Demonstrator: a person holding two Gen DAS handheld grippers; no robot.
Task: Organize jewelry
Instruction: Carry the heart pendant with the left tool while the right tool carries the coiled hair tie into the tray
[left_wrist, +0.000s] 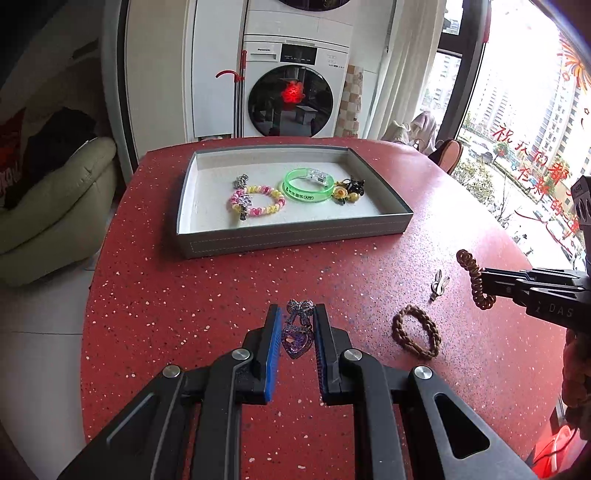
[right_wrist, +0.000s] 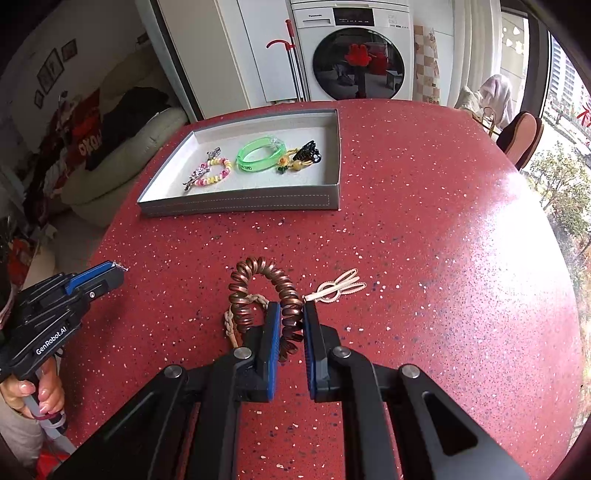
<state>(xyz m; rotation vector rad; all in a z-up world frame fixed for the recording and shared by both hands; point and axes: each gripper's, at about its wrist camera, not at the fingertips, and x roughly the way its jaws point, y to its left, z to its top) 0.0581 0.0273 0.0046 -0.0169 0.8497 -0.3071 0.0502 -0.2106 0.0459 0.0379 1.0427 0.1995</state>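
A red speckled surface (left_wrist: 221, 295) with a rounded far edge fills the near scene. Beyond it stands a white washer (left_wrist: 295, 88) with a dark round door, a red-handled mop (left_wrist: 238, 92) leaning at its left. A pale green sofa (left_wrist: 48, 206) sits far left on a light tiled floor (left_wrist: 40, 332). At right, a tall window (left_wrist: 517, 129) lets in bright daylight, with high-rises outside. A brown chair (right_wrist: 521, 138) stands near the window.

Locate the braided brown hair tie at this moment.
In the left wrist view, the braided brown hair tie lies flat on the red speckled table, right of the left gripper, near the small silver clip.
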